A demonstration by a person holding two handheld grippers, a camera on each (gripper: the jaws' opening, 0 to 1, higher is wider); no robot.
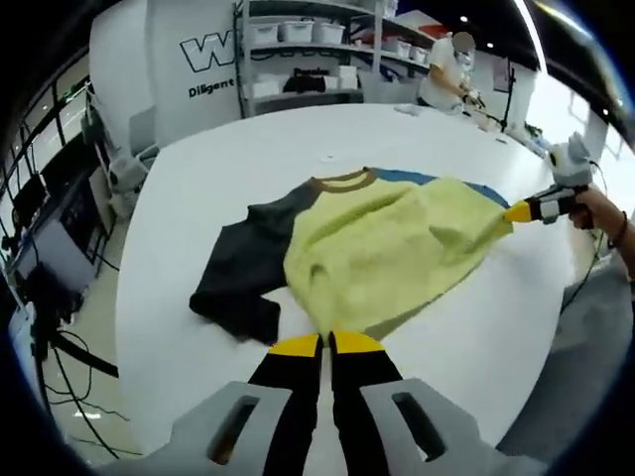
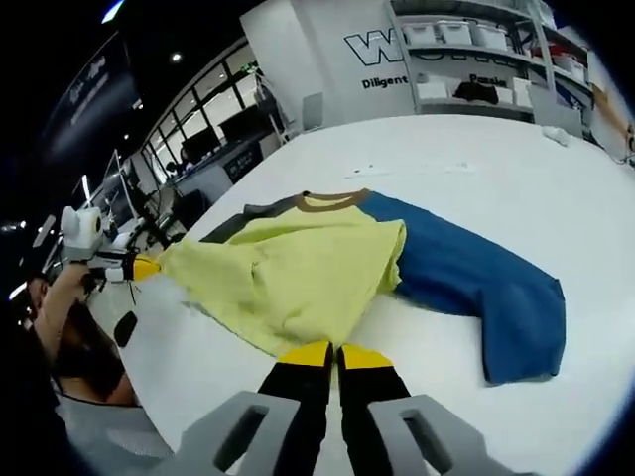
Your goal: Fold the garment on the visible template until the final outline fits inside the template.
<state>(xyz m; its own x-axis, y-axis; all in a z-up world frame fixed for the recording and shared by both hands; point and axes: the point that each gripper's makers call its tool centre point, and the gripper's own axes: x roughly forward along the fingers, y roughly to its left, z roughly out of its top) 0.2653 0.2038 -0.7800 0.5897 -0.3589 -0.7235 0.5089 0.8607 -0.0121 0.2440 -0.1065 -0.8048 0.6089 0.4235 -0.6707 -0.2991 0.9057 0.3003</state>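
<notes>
The garment [image 1: 367,248] lay on the white table [image 1: 198,178], its yellow body lifted and stretched between the two tools. The left tool [image 1: 325,344] was clamped together on the yellow hem; the right tool [image 2: 323,354] was likewise clamped on the hem's other end. The dark sleeve [image 1: 238,273] rested flat toward the table's edge, the blue sleeve [image 2: 476,278] flat on the opposite side. Bare table surrounded the garment. Shelving [image 1: 308,50] with bins stood beyond the far edge, where a person [image 1: 444,69] worked.
</notes>
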